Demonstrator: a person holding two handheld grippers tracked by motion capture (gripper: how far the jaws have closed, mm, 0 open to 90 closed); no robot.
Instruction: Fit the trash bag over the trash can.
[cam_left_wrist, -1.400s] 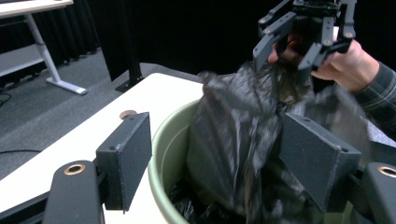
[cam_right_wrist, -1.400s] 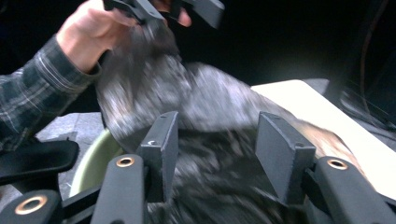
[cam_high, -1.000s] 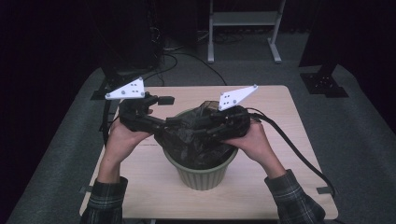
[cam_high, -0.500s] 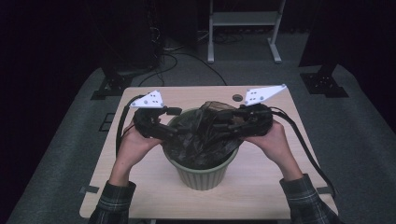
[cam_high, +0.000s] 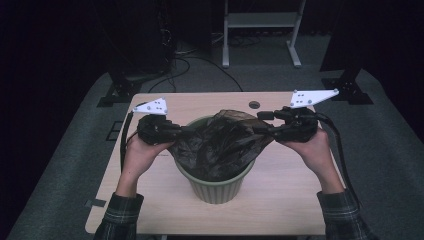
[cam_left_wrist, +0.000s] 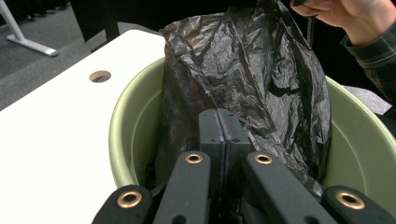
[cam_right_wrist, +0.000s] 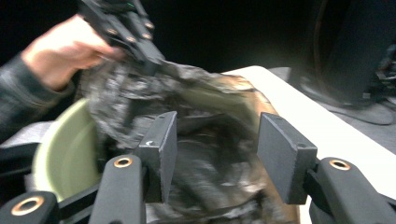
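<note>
- The black plastic bag (cam_high: 220, 145) sat in the green bin (cam_high: 216, 186) at the middle of the wooden table (cam_high: 150, 200), its top bunched above the rim.
- The left gripper (cam_high: 176, 133) was at the bag's left edge, its 2 jaws pressed together on a fold of the bag after just closing.
- The right gripper (cam_high: 264, 131) was at the bag's right edge; its jaws stood apart, having just been opening, with bag film between them, though any pad contact was unclear.

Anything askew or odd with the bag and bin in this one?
The black bag isn't seated: it sits bunched and crumpled inside the green bin, its edge not yet over the rim. Left gripper is shut on it. Nothing torn or spilled.
</note>
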